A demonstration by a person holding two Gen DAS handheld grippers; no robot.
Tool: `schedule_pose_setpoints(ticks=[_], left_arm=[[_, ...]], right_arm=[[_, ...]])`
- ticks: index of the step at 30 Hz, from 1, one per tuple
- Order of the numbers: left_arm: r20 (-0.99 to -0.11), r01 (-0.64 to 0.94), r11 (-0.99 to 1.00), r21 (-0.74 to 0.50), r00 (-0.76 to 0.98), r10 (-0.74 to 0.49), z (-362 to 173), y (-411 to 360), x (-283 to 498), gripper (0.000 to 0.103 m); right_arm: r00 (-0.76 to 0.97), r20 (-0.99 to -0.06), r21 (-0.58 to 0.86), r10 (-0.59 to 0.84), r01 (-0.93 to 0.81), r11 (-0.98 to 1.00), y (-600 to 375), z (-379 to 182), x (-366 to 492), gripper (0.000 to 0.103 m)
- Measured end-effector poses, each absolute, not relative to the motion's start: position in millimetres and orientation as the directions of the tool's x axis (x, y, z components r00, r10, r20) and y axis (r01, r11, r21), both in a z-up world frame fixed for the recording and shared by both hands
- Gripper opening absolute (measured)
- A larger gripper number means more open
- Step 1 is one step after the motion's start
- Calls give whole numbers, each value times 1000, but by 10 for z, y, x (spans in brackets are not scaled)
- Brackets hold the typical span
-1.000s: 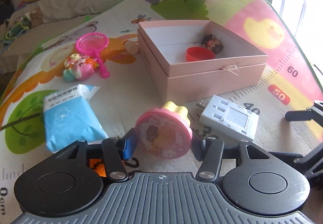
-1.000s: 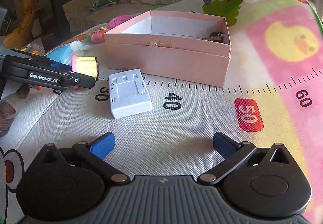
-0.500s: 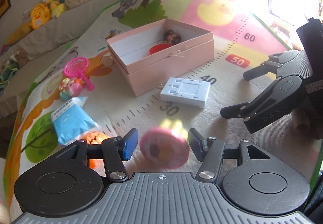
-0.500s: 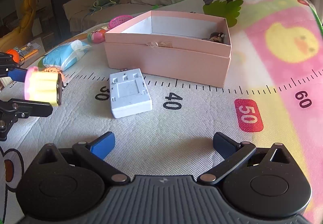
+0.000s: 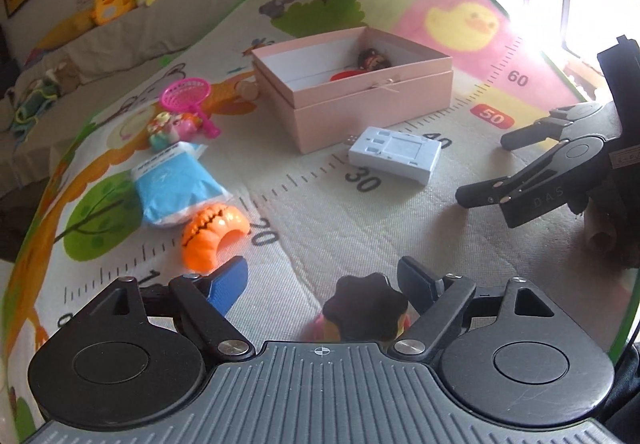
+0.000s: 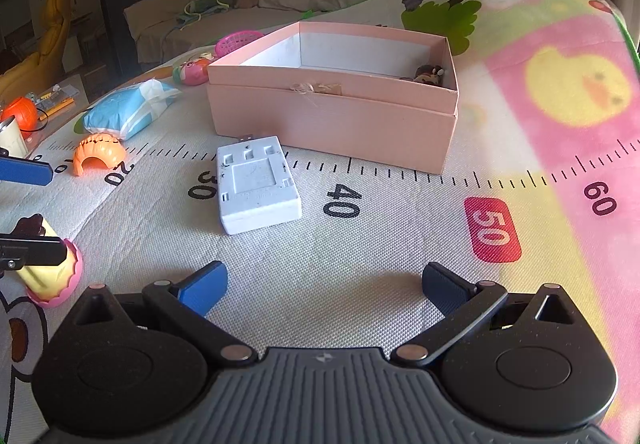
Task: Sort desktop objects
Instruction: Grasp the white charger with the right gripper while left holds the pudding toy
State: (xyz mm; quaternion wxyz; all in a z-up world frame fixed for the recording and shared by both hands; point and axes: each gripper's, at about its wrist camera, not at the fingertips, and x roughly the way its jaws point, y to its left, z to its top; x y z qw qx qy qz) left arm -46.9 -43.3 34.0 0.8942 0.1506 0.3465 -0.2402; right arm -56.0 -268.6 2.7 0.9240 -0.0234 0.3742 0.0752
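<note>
My left gripper point(image 5: 322, 278) is open. A pink and yellow cupcake toy point(image 5: 366, 308) with a dark top stands on the mat between its fingers, close to the right one; the right wrist view shows the toy point(image 6: 50, 272) upright at the left edge. My right gripper point(image 6: 324, 282) is open and empty above the mat. The open pink box point(image 5: 352, 83) holds a small doll point(image 5: 374, 59) and a red piece. A white plug adapter point(image 6: 256, 183) lies in front of the box point(image 6: 332, 111).
An orange pumpkin half point(image 5: 214, 234), a blue tissue pack point(image 5: 176, 183), a pink toy net point(image 5: 188, 97) and a small pastel toy point(image 5: 170, 125) lie on the left of the play mat. Plush toys line the sofa behind. The right gripper shows in the left wrist view point(image 5: 548, 167).
My left gripper carried the cupcake toy back toward the near mat edge, lowered it and opened. The toy now stands on the mat. The right gripper stayed still.
</note>
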Motion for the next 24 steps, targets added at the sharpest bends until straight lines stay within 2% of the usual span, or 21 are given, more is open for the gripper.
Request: schedule_pose_setpoints(ticks=[4, 6, 8, 13, 15, 16, 20, 24], left_arm=[[-664, 508, 858, 73, 667, -338, 444, -291, -543, 88], [-641, 534, 844, 48, 665, -384, 523, -220, -650, 95], [-631, 568, 822, 38, 652, -421, 539, -190, -778, 96], [-704, 566, 823, 59, 607, -367, 220, -348, -864, 95], [-724, 533, 844, 58, 605, -332, 110, -392, -794, 86], [-722, 522, 852, 43, 606, -335, 86, -381, -768, 87], [-699, 532, 844, 63, 627, -344, 99, -392, -699, 68], [-688, 471, 879, 81, 665, -292, 95, -341, -544, 62]], right_arm=[[709, -695, 12, 121, -156, 988, -2686, 29, -561, 103], [709, -695, 12, 120, -156, 988, -2686, 29, -561, 103], [709, -695, 13, 121, -156, 988, -2685, 28, -561, 103], [707, -699, 0, 108, -151, 988, -2664, 43, -555, 103], [701, -707, -19, 92, -149, 989, -2634, 72, -543, 103], [698, -711, -30, 86, -153, 988, -2612, 97, -537, 102], [710, -693, -39, 124, -208, 977, -2506, 283, -517, 83], [705, -694, -59, 147, -260, 964, -2295, 365, -282, 80]])
